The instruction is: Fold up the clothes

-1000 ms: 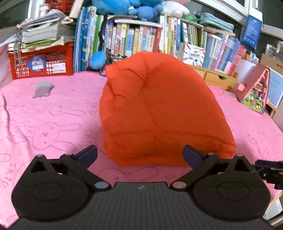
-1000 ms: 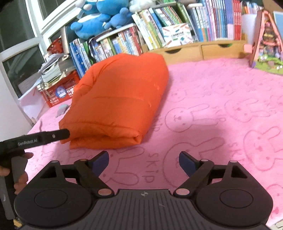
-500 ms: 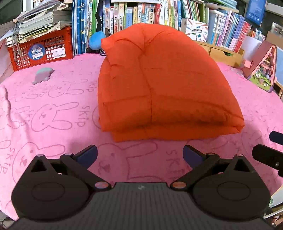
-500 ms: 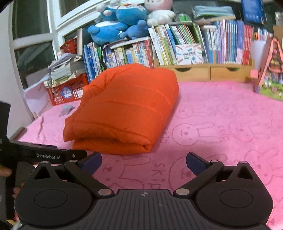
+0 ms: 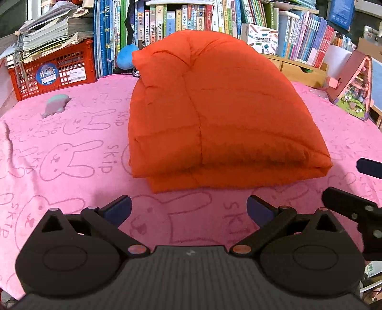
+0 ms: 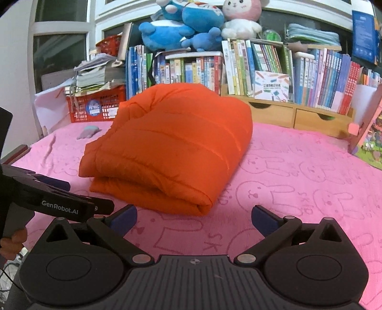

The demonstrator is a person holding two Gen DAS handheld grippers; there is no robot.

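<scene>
Your left gripper [image 5: 188, 209] has its jaws spread wide and holds nothing; it sits above the pink rabbit-print cloth [image 5: 71, 167], just short of the near edge of the orange padded jacket [image 5: 214, 114]. Your right gripper [image 6: 193, 218] is likewise spread apart and empty, positioned near the jacket's front right corner without touching it. The jacket lies folded into a thick, layered bundle at the middle of the cloth, its folded edges facing you. Behind it stands a row of books [image 6: 262, 69] on wooden drawers [image 6: 296, 114], with plush toys [image 6: 191, 21] on top. A red crate [image 5: 52, 71] and a small grey-green item [image 5: 56, 106] lie to the left.
</scene>
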